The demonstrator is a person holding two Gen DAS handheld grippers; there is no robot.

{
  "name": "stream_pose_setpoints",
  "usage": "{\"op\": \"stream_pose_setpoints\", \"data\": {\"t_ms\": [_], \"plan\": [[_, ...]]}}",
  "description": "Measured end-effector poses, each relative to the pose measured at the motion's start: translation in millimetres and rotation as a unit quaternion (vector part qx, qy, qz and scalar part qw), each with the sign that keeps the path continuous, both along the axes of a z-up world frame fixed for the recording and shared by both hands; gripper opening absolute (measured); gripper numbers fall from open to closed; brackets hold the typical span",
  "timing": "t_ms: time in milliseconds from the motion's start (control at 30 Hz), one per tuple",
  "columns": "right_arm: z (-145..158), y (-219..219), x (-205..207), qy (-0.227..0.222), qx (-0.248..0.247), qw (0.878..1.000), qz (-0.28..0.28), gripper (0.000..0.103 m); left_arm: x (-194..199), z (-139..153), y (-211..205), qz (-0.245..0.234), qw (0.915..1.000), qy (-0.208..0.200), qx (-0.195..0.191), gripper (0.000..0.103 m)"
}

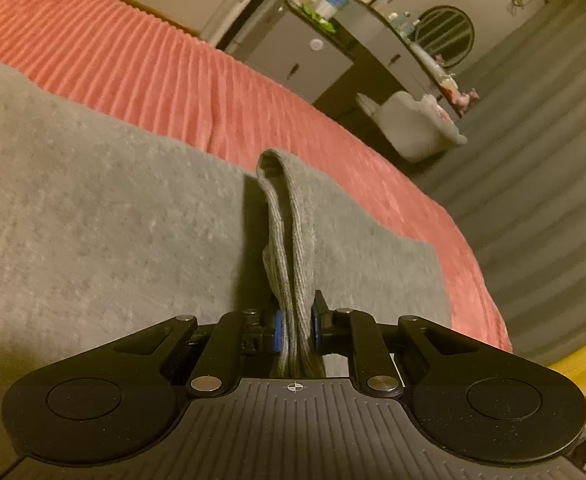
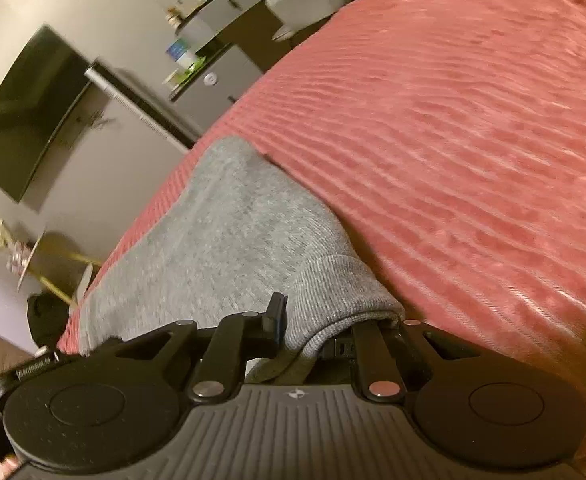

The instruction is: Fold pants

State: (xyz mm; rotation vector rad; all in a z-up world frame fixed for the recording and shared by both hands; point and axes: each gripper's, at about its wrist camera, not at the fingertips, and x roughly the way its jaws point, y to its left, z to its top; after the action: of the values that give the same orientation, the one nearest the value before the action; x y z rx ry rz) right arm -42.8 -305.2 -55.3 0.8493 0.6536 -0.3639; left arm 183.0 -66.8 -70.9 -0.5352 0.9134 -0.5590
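Note:
Grey knit pants (image 1: 105, 216) lie spread on a pink ribbed bedspread (image 1: 141, 64). My left gripper (image 1: 295, 322) is shut on a ribbed cuff (image 1: 289, 220) of the pants, which stands up as a folded loop between the blue pads. In the right wrist view the grey pants (image 2: 229, 232) stretch away along the bed's left edge. My right gripper (image 2: 313, 320) is shut on the other ribbed cuff (image 2: 345, 292); its right finger is hidden under the fabric.
The pink bedspread (image 2: 473, 120) fills the right of the right wrist view. Beyond the bed stand a grey cabinet (image 1: 297, 56) with bottles, a white tub (image 1: 417, 124), a round mirror (image 1: 445, 36), and a wall-mounted dark TV (image 2: 29, 116). Grey striped floor (image 1: 541, 168) lies beside the bed.

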Motion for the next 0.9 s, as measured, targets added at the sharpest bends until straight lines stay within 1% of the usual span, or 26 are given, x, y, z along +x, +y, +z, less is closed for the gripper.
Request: {"op": "stream_pose_setpoints", "data": {"t_ms": [167,500,700,767,833,900], "plan": [[6,9,7,0.005,-0.025,0.999,0.031,0.014,3,-1,7,0.01,0.9999,0.006,0.0,0.016],[4,13,18,0.005,-0.033,0.997,0.071,0.014,0,4,19,0.023,0.9996,-0.005,0.016,0.016],[2,17,26,0.004,-0.042,0.994,0.099,0.014,-4,11,24,0.034,0.9987,-0.017,0.034,0.016],[2,18,28,0.004,-0.04,0.993,0.109,0.015,-5,11,28,0.038,0.9986,-0.012,0.036,0.016],[0,17,31,0.007,-0.036,0.993,0.113,0.015,-4,9,30,0.042,0.9984,0.001,0.037,0.017],[1,14,33,0.011,-0.028,0.993,0.118,0.017,-5,9,31,0.052,0.9976,0.005,0.045,0.019]]}}
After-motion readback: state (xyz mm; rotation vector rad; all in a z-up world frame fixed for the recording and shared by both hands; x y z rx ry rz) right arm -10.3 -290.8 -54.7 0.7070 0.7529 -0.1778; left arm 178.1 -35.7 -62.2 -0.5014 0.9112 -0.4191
